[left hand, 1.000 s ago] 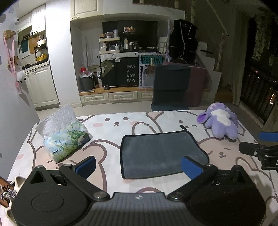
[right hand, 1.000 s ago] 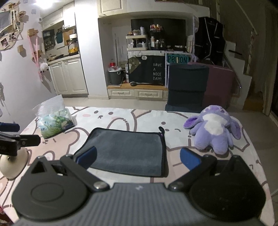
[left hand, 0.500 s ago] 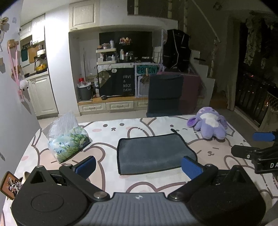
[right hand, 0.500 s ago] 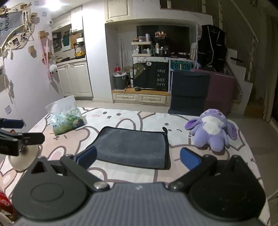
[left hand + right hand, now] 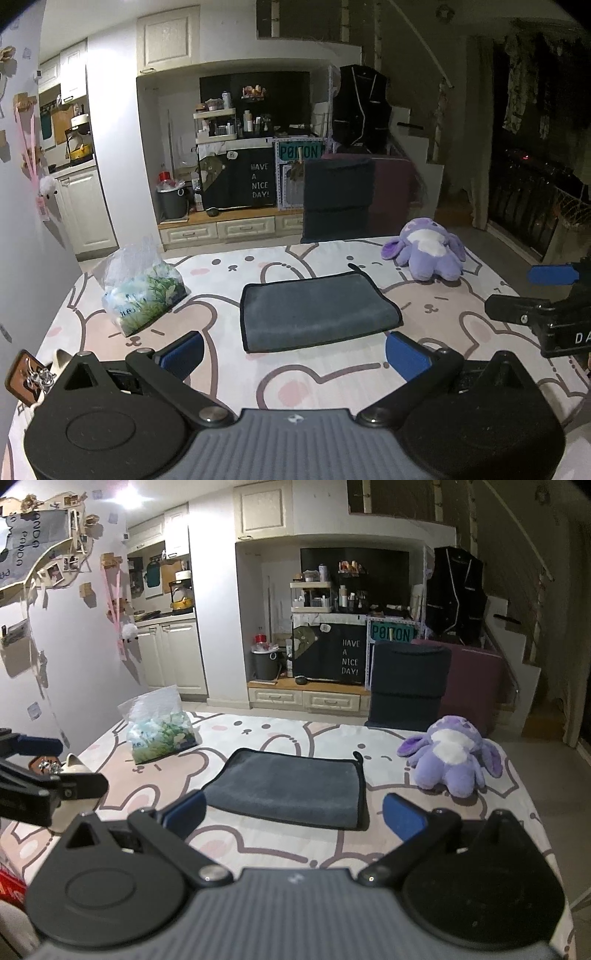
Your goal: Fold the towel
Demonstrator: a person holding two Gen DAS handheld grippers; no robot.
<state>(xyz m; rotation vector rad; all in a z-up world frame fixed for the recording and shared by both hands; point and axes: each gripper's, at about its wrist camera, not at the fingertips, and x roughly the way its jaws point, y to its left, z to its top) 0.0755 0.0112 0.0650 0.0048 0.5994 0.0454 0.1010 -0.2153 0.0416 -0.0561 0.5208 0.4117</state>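
On the table, over a bunny-print cloth (image 5: 332, 384), the dark grey towel (image 5: 314, 314) lies flat near the middle, black-edged, with a hanging loop at its far right corner. It looks doubled over already, though the dim light makes the layers hard to count.

Left gripper (image 5: 293, 352) hangs short of the towel's near edge, fingers spread wide, nothing between them. Right gripper (image 5: 293, 814) likewise: spread, empty, just shy of the near edge. Neither touches the towel.

Judged step: between folds, or the fold finished and both tools clear. If another fold is wanted, each gripper needs to drop to a near corner, pinch the edge, then carry it across to the far side.

Purple plush toy (image 5: 428, 251) sits beyond the right corner; a tissue pack (image 5: 144, 291) sits well off to the left. Both are apart from the towel.
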